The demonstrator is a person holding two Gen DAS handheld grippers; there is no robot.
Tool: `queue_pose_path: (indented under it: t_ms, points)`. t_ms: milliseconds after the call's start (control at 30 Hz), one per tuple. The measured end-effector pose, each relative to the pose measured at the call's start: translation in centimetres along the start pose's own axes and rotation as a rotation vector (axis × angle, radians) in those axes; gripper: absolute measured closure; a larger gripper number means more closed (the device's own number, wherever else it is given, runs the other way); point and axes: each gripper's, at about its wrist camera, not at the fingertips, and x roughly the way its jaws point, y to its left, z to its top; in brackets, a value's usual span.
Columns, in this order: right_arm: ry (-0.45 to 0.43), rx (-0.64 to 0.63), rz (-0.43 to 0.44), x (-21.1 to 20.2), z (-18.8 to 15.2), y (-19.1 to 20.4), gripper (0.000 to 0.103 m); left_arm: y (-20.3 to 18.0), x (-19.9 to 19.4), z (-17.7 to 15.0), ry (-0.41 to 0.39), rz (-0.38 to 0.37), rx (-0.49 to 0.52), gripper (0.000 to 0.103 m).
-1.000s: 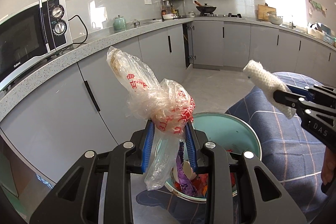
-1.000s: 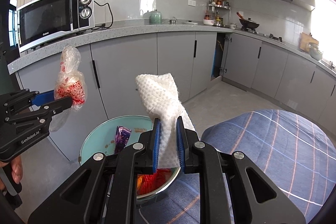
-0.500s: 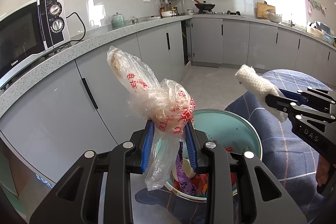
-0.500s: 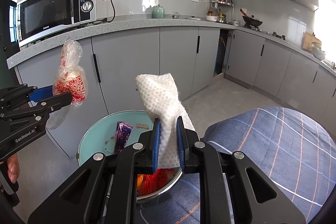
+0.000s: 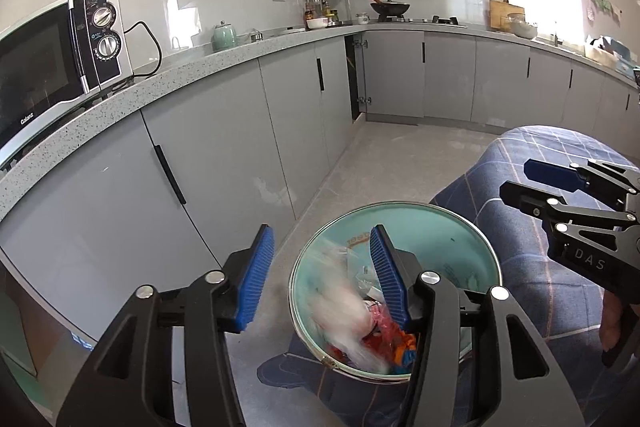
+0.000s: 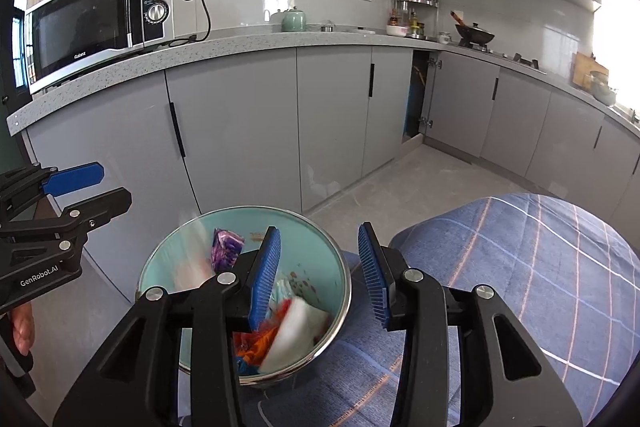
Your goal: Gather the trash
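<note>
Two grippers: the left gripper (image 5: 322,273) and the right gripper (image 6: 318,271), each with two blue pads spread apart and nothing between them. One bin (image 6: 320,247), teal inside, with a metal rim. In it, one blurred plastic bag (image 5: 340,311), one white cloth (image 6: 292,331), one purple wrapper (image 6: 227,247) and a heap of red and orange scraps too jumbled to count. One microwave (image 6: 100,23) with two dials stands on the counter (image 6: 240,45). One green kettle (image 6: 294,19) sits farther along the counter's back edge. One wok (image 6: 474,35) is on the stove. One spice rack (image 5: 326,1) holds several bottles, too small to count.
</note>
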Motion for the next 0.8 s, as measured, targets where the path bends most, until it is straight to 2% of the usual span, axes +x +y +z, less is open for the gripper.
queue_pose_path:
  t_ms: [67,233,367,500,600,800]
  points:
    - [-0.007,0.01,-0.008,-0.3,0.0,-0.2,0.058,0.1,-0.3,0.0,-0.013,0.017,-0.006,0.029]
    - [-0.025,0.046,-0.018,-2.7,-0.5,-0.8,0.057,0.3,-1.4,-0.1,-0.031,0.025,-0.005,0.029]
    - [-0.058,0.051,-0.032,-5.7,-1.0,-1.1,0.051,0.3,-3.5,-0.3,-0.065,0.019,-0.01,0.014]
    - [-0.094,0.075,-0.049,-8.9,-1.4,-1.5,0.048,0.2,-5.4,-0.2,-0.089,-0.001,-0.004,0.012]
    - [-0.121,0.074,-0.06,-10.8,-1.8,-1.3,0.047,0.1,-6.9,0.0,-0.12,-0.001,-0.008,0.006]
    - [-0.163,0.07,-0.087,-13.2,-2.0,-1.1,0.045,-0.2,-8.7,0.4,-0.159,-0.004,-0.013,0.006]
